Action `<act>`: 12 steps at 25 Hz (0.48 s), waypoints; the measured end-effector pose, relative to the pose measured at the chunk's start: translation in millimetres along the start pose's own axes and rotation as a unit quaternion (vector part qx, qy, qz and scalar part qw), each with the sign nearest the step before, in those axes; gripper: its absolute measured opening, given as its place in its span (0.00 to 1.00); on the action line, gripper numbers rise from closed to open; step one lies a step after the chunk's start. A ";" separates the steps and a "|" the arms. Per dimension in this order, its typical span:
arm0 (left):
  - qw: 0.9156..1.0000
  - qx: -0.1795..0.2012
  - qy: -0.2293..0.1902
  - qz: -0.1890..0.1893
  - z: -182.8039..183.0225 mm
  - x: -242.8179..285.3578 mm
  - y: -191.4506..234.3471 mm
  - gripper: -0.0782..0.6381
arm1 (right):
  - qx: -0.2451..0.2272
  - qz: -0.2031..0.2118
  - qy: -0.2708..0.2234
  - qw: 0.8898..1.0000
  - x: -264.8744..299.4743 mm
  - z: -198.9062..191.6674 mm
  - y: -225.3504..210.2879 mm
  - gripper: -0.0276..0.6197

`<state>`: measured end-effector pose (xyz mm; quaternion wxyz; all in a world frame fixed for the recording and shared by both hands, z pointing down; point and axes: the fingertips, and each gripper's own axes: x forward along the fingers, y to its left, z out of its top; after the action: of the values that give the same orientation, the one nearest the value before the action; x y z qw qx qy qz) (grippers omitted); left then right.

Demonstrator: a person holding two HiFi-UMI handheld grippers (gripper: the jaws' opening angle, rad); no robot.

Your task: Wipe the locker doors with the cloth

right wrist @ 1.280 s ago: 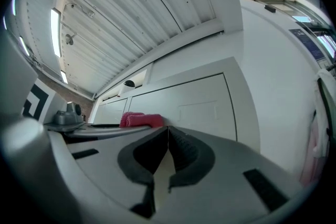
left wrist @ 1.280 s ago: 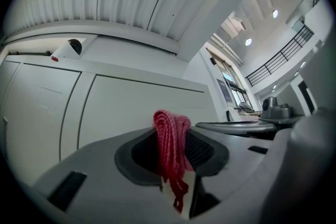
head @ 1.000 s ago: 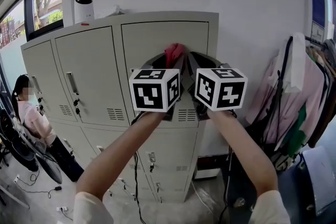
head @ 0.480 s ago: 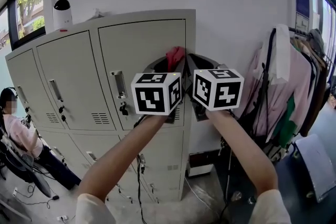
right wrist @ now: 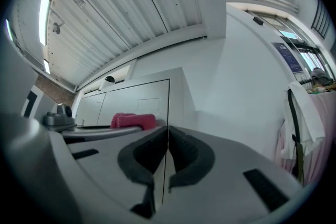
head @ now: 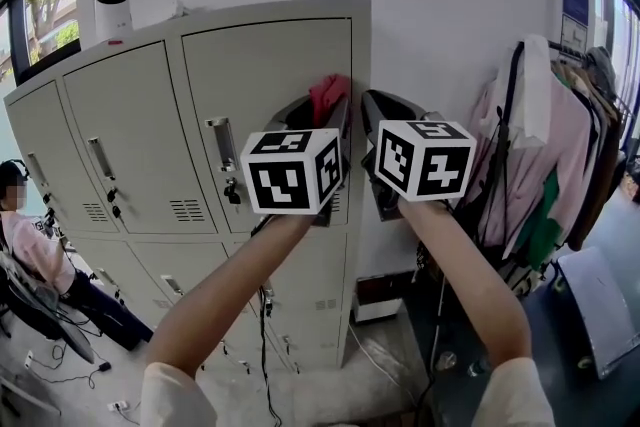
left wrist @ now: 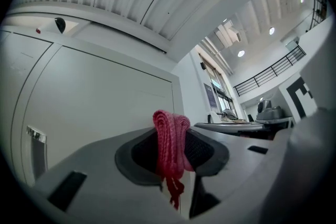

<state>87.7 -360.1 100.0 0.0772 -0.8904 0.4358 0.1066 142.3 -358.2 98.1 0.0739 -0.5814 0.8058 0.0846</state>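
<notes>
A beige bank of lockers [head: 150, 145] stands against the white wall. Its top right door [head: 265, 65] is the one nearest my grippers. My left gripper [head: 325, 105] is shut on a folded red cloth [head: 328, 93], which pokes out of the jaws close to that door's right part; I cannot tell whether it touches. In the left gripper view the cloth [left wrist: 170, 149] is pinched between the pads, with the door [left wrist: 100, 107] behind. My right gripper [head: 375, 107] is shut on nothing, beside the locker's right edge; its view shows the cloth [right wrist: 134, 120] at left.
A black-and-white cylinder [head: 112, 12] stands on the locker top. A rack of hanging clothes [head: 545, 165] fills the right side. A seated person [head: 30, 250] is at the far left. Cables [head: 262, 315] trail down the lower lockers to the floor.
The view has swung left to right across the lockers. Both grippers kept their hold and stayed side by side, now a little higher against the top right door.
</notes>
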 end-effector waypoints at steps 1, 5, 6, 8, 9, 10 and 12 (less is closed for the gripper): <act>1.000 -0.003 -0.001 0.003 -0.1 -2.7 3.0 0.28 | -0.001 0.002 0.001 1.000 0.6 -0.9 2.5 0.05; 1.000 -0.006 -0.003 0.018 0.4 -18.4 15.0 0.28 | 0.000 0.016 -0.001 1.000 1.9 -0.2 19.0 0.05; 1.000 -0.004 -0.003 0.022 1.3 -23.1 18.1 0.28 | 0.000 0.020 -0.003 1.000 2.4 0.9 24.5 0.05; 0.999 0.002 -0.005 0.033 3.7 -32.9 25.9 0.28 | 0.000 0.031 -0.006 0.999 5.1 3.2 37.3 0.05; 0.999 0.004 -0.005 0.039 4.8 -38.0 30.7 0.28 | 0.000 0.038 -0.008 0.999 7.2 4.0 44.5 0.05; 0.999 0.006 -0.005 0.045 5.7 -43.7 36.0 0.28 | 0.001 0.045 -0.009 0.999 9.7 4.2 52.1 0.05; 0.998 0.010 -0.006 0.059 7.5 -57.3 47.9 0.28 | 0.005 0.061 -0.010 0.998 15.3 3.0 68.3 0.05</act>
<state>14.6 -344.0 105.4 0.0822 -0.8616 0.4883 0.1117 72.7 -350.5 95.3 0.0797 -0.5302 0.8393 0.0906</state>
